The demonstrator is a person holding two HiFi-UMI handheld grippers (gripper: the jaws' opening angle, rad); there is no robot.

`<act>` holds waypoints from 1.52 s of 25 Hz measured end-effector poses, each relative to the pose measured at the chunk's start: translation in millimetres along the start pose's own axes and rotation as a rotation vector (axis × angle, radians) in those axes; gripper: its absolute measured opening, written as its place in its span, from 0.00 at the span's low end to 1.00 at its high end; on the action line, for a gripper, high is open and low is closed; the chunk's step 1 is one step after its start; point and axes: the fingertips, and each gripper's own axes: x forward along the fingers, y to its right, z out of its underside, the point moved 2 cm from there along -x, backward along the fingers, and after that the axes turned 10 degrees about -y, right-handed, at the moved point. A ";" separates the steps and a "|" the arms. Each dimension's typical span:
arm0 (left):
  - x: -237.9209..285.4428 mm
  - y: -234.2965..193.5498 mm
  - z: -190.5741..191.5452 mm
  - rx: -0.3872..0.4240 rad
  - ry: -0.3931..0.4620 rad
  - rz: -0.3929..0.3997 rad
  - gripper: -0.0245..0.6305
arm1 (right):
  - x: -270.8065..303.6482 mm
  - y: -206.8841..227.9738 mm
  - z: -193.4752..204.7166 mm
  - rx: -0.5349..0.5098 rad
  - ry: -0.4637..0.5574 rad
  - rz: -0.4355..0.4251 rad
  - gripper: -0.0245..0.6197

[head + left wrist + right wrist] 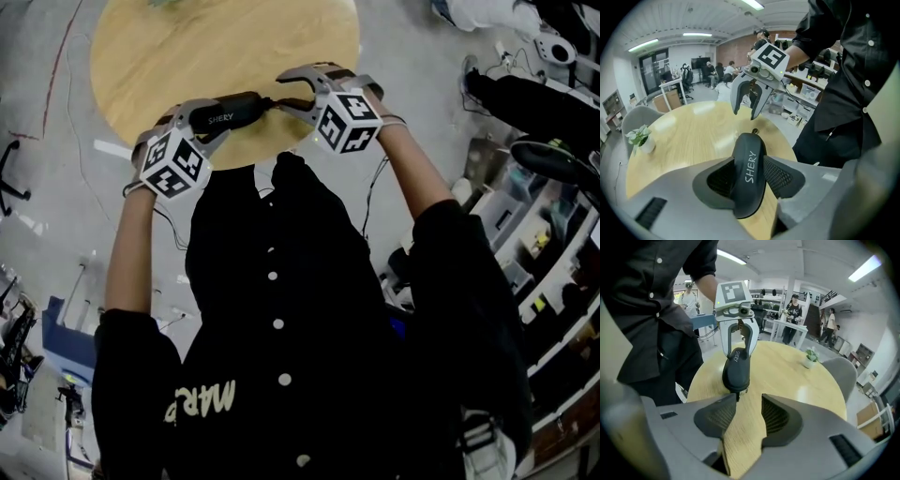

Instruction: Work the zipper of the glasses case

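Two tongs work here. The left tongs (214,120) are clenched on the glasses case (239,108), with one ribbed pad on each long flank, at the 9 o'clock end of the case in the head view. The right tongs (748,401) are released and carry nothing. In the head view they stand just beside the case's 3 o'clock end.

The case is over the 6 o'clock rim of the round tabletop (187,47). Whether it rests on the wood or hangs clear of it cannot be told.

Handling, as judged:
1. The case is a dark, rounded shell with a matt skin. It is probably light and fairly stiff, so it should take a firm squeeze without collapsing.
2. Its flanks curve, so it can rotate or slide out under a pull along its length. Grip it across the widest part, as it is held now.
3. The zipper pull (755,131) projects from the far tip of the case, at 12 o'clock in the left gripper view. It is small and thin, and probably swings freely.
4. Take the zipper pull with the pad tips only, then draw it along the seam, not away from it
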 end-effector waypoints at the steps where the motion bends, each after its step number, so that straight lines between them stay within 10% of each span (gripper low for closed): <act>1: 1.7 -1.0 0.9 0.006 -0.003 -0.004 0.33 | 4.5 0.7 -0.5 -0.013 -0.004 -0.014 0.30; 26: 8.5 -6.7 6.0 0.056 0.002 -0.002 0.33 | 78.2 -4.0 -11.0 -0.597 -0.215 -0.431 0.15; 38: 6.8 -4.1 7.0 0.039 0.003 -0.006 0.33 | 72.5 -1.2 -13.1 -0.485 -0.176 -0.361 0.05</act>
